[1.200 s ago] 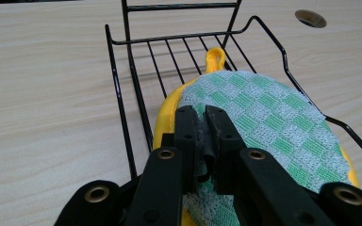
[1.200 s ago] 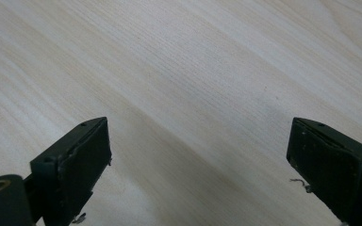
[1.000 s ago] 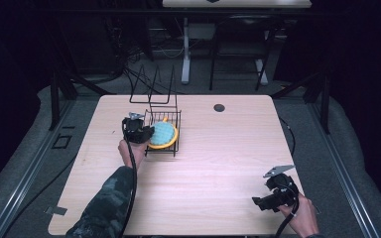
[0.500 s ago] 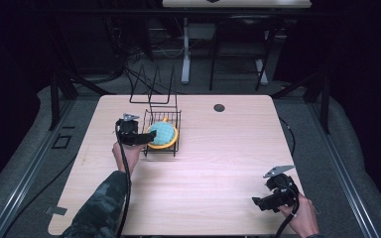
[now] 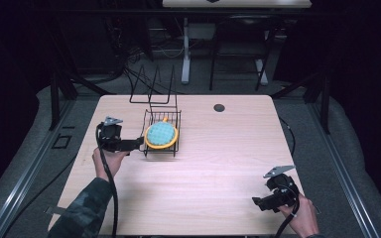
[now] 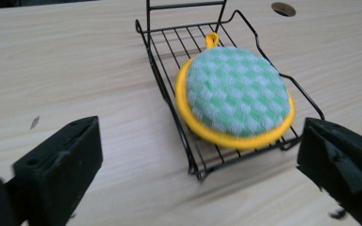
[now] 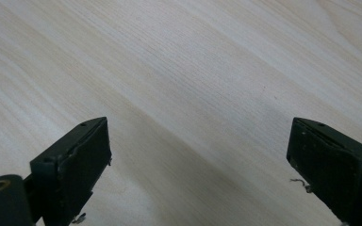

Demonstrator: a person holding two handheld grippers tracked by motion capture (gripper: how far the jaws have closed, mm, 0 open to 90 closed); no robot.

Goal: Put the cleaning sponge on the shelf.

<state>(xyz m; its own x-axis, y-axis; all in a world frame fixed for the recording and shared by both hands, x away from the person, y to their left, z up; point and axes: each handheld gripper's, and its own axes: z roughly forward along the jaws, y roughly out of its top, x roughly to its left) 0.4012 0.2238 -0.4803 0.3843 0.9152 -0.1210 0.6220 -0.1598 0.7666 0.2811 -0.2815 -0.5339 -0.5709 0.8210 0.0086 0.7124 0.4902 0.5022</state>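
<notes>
A round pot holder (image 5: 161, 134) (image 6: 235, 96), green-checked with a yellow rim and loop, lies in a black wire rack (image 5: 171, 148) (image 6: 169, 89) on the wooden table. My left gripper (image 5: 138, 144) (image 6: 198, 165) stands open just left of the rack's near corner, its jaws spread wide with nothing between them. Near the table's front right edge my right gripper (image 5: 256, 203) (image 7: 202, 169) hangs open over bare wood.
The rack's tall wire back (image 5: 154, 87) rises at its far side. A dark round hole (image 5: 219, 107) (image 6: 283, 8) sits in the table (image 5: 218, 158) at the back. Cables trail from both grippers. Desk legs and dark floor lie beyond the table.
My left gripper has drawn back to the left, away from the pot holder, and now stands beside the rack. The right gripper has stayed put.
</notes>
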